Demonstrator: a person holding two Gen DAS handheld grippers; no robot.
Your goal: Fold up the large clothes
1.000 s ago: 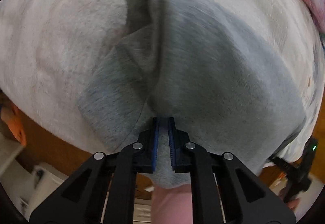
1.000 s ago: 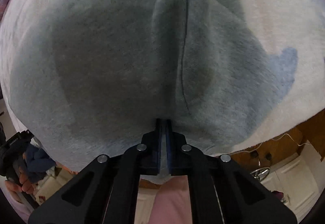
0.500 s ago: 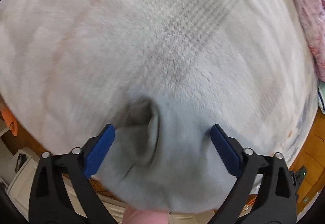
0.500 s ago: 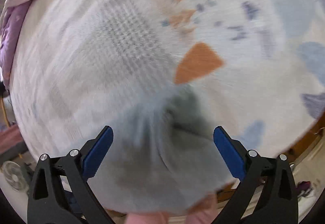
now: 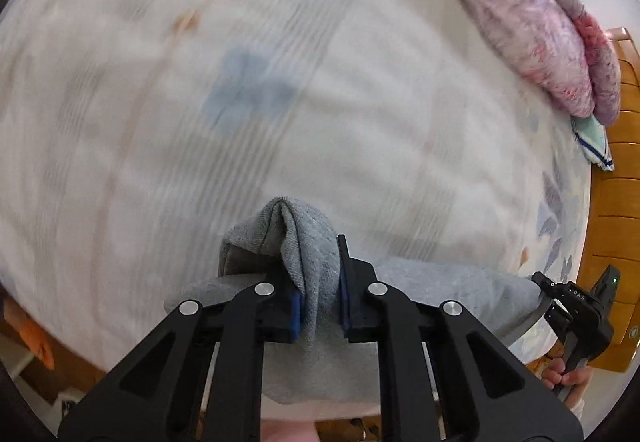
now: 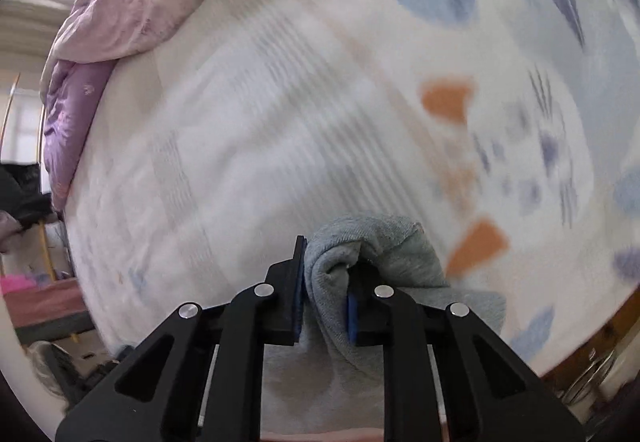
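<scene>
The left tongs (image 5: 319,296) are clamped on a bunched fold of the grey fleece garment (image 5: 312,266), the cloth squeezed between the blue pads (image 5: 295,309) and rising in a rounded hump just past the tips. The right tongs (image 6: 325,296) likewise pinch a rolled wad of the same grey fleece garment (image 6: 384,254), which bulges out over the right-hand finger.

In the left wrist view the garment stretches sideways from the left tongs to the right tongs (image 5: 560,306), held in a hand (image 5: 566,378) at the lower right, so the cloth spans between the two along the near edge of the bed. The rest of it hangs below the fingers.

Beyond lies the white bedsheet with blue and orange patches (image 5: 248,89), blurred in both views. A pink and purple crumpled quilt (image 5: 536,21) is heaped at the far corner of the bed; in the right wrist view the quilt (image 6: 132,1) sits at the upper left. The wooden bed frame (image 5: 616,201) shows along the right edge.
</scene>
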